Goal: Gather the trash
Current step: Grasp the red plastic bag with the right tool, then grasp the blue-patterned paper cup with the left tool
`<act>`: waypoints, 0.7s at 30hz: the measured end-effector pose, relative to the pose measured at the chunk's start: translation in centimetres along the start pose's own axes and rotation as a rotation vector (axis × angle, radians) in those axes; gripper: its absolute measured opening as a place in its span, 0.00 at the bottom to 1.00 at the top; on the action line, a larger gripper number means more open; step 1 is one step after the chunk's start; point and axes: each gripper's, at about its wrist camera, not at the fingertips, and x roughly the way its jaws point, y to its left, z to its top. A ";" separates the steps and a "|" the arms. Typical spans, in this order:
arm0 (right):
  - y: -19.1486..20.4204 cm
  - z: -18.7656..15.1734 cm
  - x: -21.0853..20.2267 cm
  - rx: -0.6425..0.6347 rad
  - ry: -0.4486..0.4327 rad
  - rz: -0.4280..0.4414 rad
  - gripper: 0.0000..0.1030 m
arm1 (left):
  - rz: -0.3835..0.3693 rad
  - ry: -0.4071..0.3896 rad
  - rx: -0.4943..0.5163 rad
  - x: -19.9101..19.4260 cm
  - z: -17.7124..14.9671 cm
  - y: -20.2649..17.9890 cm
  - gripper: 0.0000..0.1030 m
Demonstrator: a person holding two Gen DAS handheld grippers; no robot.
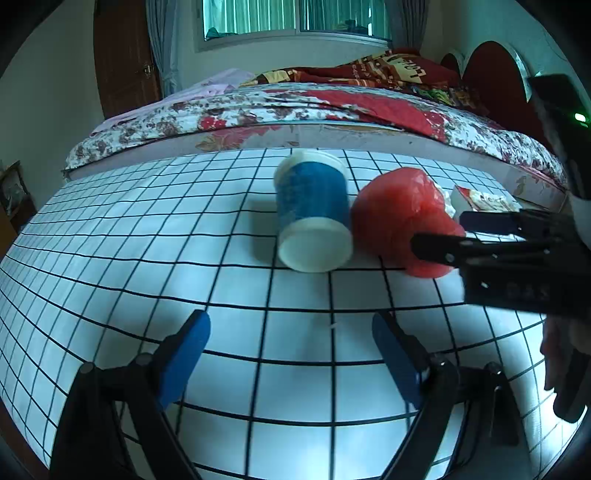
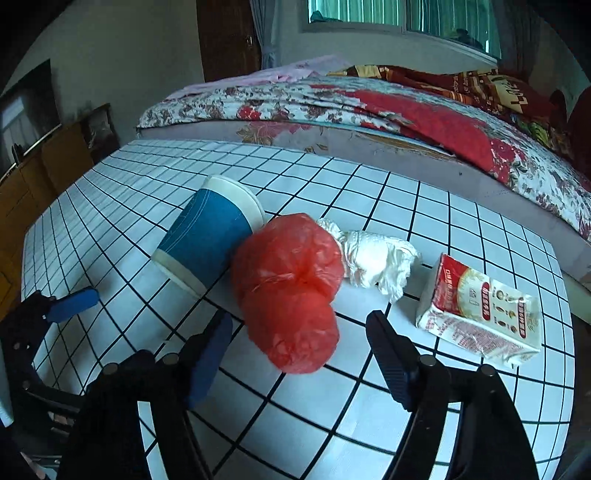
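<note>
Now the crumpled red plastic bag (image 2: 291, 291) lies on the white checked table (image 2: 332, 413), touching the tipped blue paper cup (image 2: 207, 240) on its left. The right gripper (image 2: 295, 354) stands spread around the bag's near end, not squeezing yet. Push in deeper, then close slowly. The left gripper (image 1: 291, 354) waits spread and empty.

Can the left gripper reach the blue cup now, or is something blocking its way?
Probably yes. The left gripper is open and faces the blue cup, with only bare table between them. The red bag lies beside the cup, not in front.

Floral-quilted bed (image 1: 295, 107) beneath curtained window (image 1: 295, 16)
</note>
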 end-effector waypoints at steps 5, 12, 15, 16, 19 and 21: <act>-0.1 -0.1 1.4 0.012 0.029 0.053 0.29 | 0.005 -0.001 -0.017 0.2 0.3 0.9 0.87; -1.6 -0.6 -0.2 0.059 -0.022 0.003 0.28 | -0.035 -0.063 -0.046 0.6 2.1 0.2 0.84; -2.9 -0.5 -1.2 0.077 -0.043 -0.007 0.28 | -0.065 -0.061 -0.036 1.5 3.3 -0.6 0.81; -3.4 -0.4 -1.4 0.084 -0.040 -0.009 0.28 | -0.069 -0.060 -0.027 1.8 3.8 -0.9 0.81; -4.4 0.0 -0.9 0.095 -0.014 -0.021 0.28 | -0.097 -0.040 -0.012 3.2 5.1 -1.9 0.81; -4.8 0.0 -0.7 0.099 -0.009 -0.024 0.28 | -0.109 -0.036 -0.007 3.9 5.7 -2.4 0.81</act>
